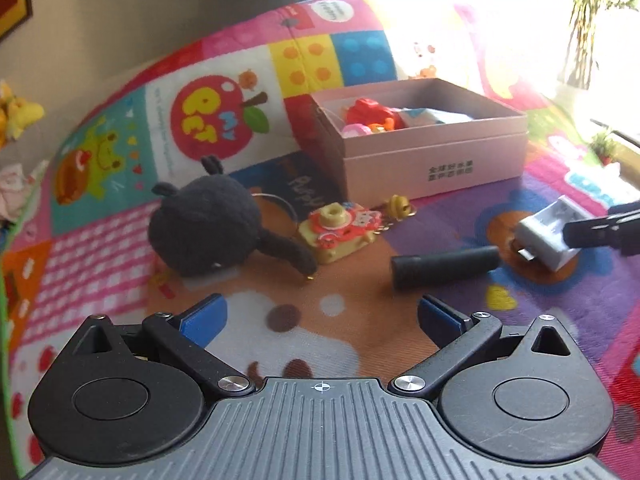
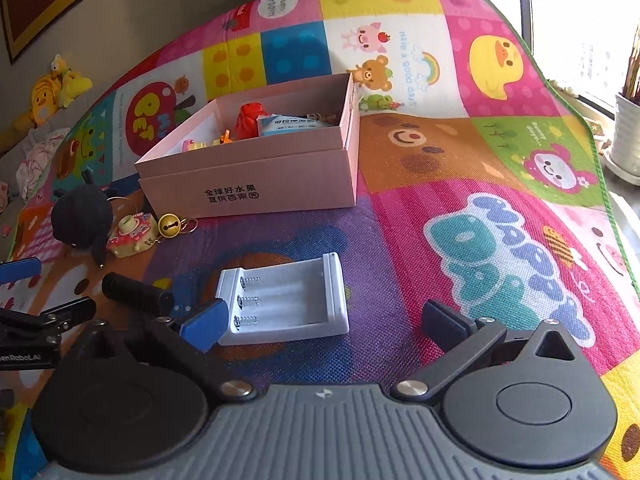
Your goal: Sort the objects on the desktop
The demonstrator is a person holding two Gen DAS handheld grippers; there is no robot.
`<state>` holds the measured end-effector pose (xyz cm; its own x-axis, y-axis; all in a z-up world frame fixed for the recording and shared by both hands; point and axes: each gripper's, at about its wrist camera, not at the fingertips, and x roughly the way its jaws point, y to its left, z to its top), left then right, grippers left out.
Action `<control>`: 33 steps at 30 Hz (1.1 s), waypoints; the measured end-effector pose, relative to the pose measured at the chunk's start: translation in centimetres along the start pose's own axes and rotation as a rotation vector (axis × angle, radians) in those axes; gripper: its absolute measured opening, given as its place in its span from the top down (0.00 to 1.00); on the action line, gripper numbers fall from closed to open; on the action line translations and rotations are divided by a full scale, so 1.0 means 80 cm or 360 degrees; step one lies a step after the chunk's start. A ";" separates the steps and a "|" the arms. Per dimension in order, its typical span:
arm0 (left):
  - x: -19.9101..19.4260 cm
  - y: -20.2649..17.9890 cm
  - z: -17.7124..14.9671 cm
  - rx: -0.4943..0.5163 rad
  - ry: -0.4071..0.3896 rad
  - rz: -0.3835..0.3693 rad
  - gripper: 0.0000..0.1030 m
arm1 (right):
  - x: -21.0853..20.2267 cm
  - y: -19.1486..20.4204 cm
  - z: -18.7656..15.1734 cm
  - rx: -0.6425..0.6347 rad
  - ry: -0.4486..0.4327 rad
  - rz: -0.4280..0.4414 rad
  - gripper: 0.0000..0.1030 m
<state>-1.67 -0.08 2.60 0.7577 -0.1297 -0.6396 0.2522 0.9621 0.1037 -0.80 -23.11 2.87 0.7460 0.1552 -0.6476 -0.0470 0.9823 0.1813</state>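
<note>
My left gripper (image 1: 322,317) is open over the play mat with nothing between its blue pads. Ahead of it lie a black plush toy (image 1: 204,228), a yellow and red toy camera (image 1: 340,234), a gold bell (image 1: 398,204) and a black cylinder (image 1: 444,266). My right gripper (image 2: 326,324) is open wide. A white battery holder (image 2: 284,300) lies flat just ahead of its left pad, untouched. A pink box (image 2: 256,160) further back holds a red toy and other small items. One dark finger of the right gripper (image 1: 592,232) shows beside the battery holder (image 1: 548,236).
The colourful play mat (image 2: 500,216) stretches bare to the right of the box as far as its green edge. Yellow plush toys (image 2: 52,92) sit off the mat at the far left. A white plant pot (image 2: 628,136) stands by the window on the right.
</note>
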 end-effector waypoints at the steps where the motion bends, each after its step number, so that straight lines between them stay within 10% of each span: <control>1: 0.000 -0.001 0.001 -0.0050 0.0018 -0.0091 0.00 | -0.002 -0.001 -0.001 0.0005 -0.0015 0.0013 0.00; 21: 0.063 -0.063 0.043 -0.0035 -0.0088 -0.0282 0.00 | -0.002 -0.027 0.001 0.0206 -0.0061 0.0030 0.00; 33: 0.091 -0.086 0.060 0.0161 -0.0106 -0.0131 0.09 | -0.002 -0.034 -0.001 0.0247 -0.0075 0.0059 0.00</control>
<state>5.02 -8.81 0.90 0.7693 -0.2262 -0.5975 0.3721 0.9189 0.1312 -0.86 -25.81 2.44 0.7762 0.1824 -0.6036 0.0252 0.9475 0.3188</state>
